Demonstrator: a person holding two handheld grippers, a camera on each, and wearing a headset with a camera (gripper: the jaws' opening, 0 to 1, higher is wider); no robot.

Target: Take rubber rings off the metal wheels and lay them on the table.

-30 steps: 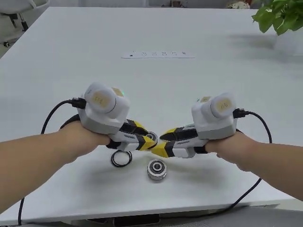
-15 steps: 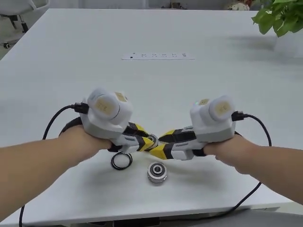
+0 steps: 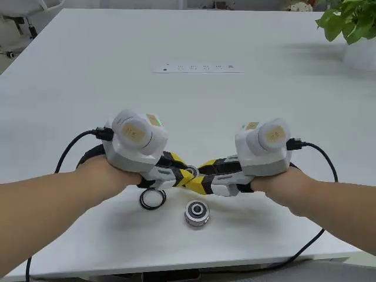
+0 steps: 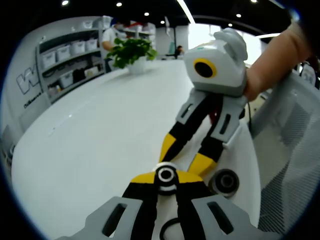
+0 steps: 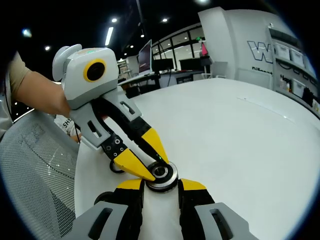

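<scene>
Left hand-held gripper (image 4: 165, 181) clamps metal wheel (image 4: 166, 173), bore facing back along its jaws; right hand-held gripper (image 5: 161, 187) straddles rim, grip unclear. Second wheel (image 3: 196, 212), rubber ring (image 3: 152, 199) flat on bench (image 3: 88, 70) beneath.

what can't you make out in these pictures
Whether the right hand-held gripper clamps the held wheel or just brackets it: right gripper view, the wheel's rim hides the contact.
Loose rubber ring: left gripper view, cut off by the bottom edge and that view's own jaws.
Table wheel: left gripper view, one side hidden behind a yellow jaw tip.
Power strip markings: head view, too small.
</scene>
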